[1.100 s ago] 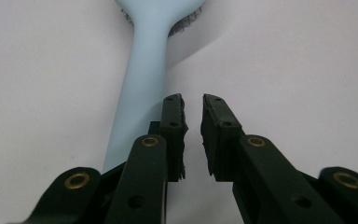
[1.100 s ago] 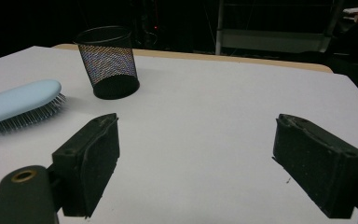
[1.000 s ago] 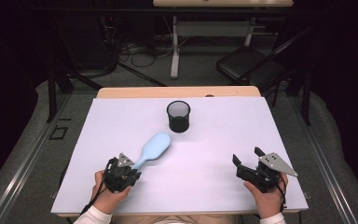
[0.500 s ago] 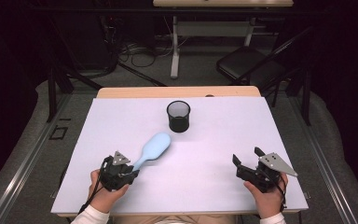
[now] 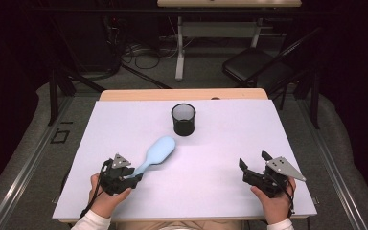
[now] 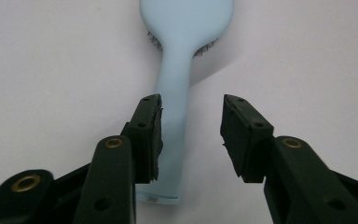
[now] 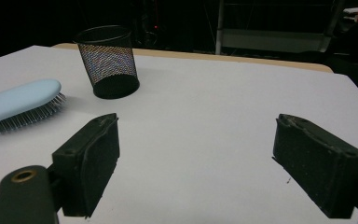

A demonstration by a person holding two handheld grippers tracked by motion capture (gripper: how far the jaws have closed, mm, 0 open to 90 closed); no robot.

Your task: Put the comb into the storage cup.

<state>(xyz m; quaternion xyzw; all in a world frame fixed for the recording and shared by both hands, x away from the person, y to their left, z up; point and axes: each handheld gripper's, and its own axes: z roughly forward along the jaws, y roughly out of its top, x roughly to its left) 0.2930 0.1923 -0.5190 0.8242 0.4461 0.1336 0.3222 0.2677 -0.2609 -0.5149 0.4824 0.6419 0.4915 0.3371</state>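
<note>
The brush (image 5: 155, 154) lies bristles down on the white counter (image 5: 230, 134), left of centre in the high view, its pale blue head pointing toward the upper right and its handle running down to the lower left. The left gripper (image 5: 133, 176) sits at the handle's end in the lower left of that view. In the left gripper view the handle (image 6: 173, 135) passes between the two black jaws; the jaws have just been opening, and the handle lies against the left pad (image 6: 153, 135) with a clear gap to the right pad, so nothing is clamped. The brush rests on the counter.

The right gripper (image 5: 254, 165) rests in the lower right of the high view, held in a hand (image 5: 275, 203), well apart from the brush. Its jaws stand wide with only bare counter between them.

A black mesh cup (image 5: 183, 119) stands upright above centre, near the brush head but not touching it; in the right gripper view it appears at upper left (image 7: 108, 60), with the brush (image 7: 21, 105) at the left edge
</note>
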